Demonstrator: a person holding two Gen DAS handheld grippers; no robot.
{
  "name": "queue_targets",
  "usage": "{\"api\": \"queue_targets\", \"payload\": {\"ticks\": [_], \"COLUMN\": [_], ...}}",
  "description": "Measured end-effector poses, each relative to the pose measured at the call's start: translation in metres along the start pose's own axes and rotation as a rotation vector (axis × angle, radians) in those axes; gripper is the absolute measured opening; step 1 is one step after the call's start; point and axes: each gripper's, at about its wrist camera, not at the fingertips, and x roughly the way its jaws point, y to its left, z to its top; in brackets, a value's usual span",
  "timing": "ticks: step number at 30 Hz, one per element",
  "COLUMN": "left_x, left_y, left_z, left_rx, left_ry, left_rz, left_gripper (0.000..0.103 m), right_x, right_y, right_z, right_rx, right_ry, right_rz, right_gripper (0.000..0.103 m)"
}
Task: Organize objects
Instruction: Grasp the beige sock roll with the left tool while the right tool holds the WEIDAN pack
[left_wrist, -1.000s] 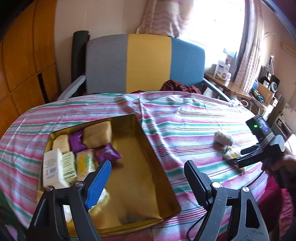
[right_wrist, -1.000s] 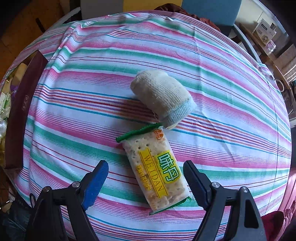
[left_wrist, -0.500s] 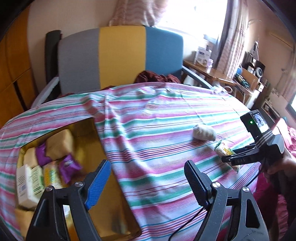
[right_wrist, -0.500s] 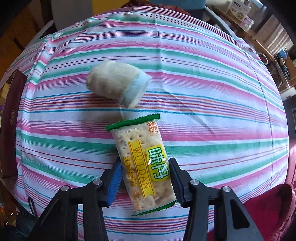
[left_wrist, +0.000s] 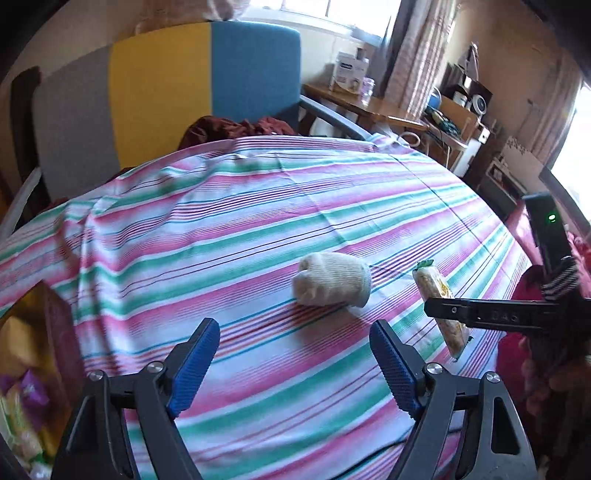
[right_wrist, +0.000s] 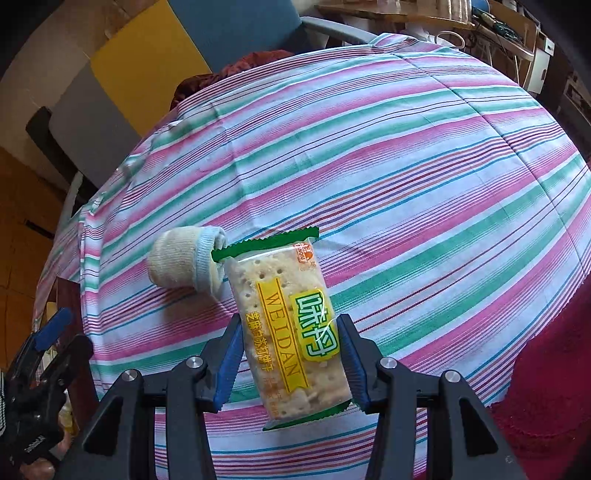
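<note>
Surface (left_wrist: 258, 229): covered by a cloth striped in pink, green and white, creased toward the far edge. Behind it stands a chair (left_wrist: 207, 74) with a back in grey, yellow and blue panels; a dark red garment (left_wrist: 236, 127) lies on its seat.

Gold tin (left_wrist: 55, 325): only a corner shows at the left edge of the left wrist view; wrapped snacks (left_wrist: 26, 402), purple and yellowish, lie inside.

Left gripper (left_wrist: 295, 363): fingers spread wide with nothing between them, having just opened a little further. It hangs over bare cloth, with the rolled sock ahead of it.

Right gripper (right_wrist: 291, 354): fingers have just closed and now pinch the cracker packet (right_wrist: 291, 332) by its long sides at the lower half. In the left wrist view the packet appears clear of the cloth, tilted, green sealed end uppermost.

Rolled sock (left_wrist: 332, 282): cream with a pale blue cuff, lying on the cloth just beside the packet's upper end; whether the two touch cannot be told
</note>
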Motion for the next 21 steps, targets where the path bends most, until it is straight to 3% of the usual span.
{"api": "queue_targets", "payload": {"ticks": [6,19,21], "left_x": [0.038,0.111,0.119], "left_y": [-0.018,-0.035,-0.030], "left_z": [0.021,0.042,0.040], "left_rx": [0.049,0.131,0.132], "left_ry": [0.033,0.096,0.119], "left_rz": [-0.015,0.044,0.019], "left_gripper": [0.095,0.094,0.069], "right_x": [-0.006,-0.004,-0.004], "right_y": [0.000,-0.004,-0.004], "right_z": [0.000,0.001,0.001], "right_rx": [0.027,0.037,0.034], "right_ry": [-0.023,-0.028,-0.026], "right_rz": [0.041,0.075,0.071], "right_gripper": [0.050,0.050,0.050]}}
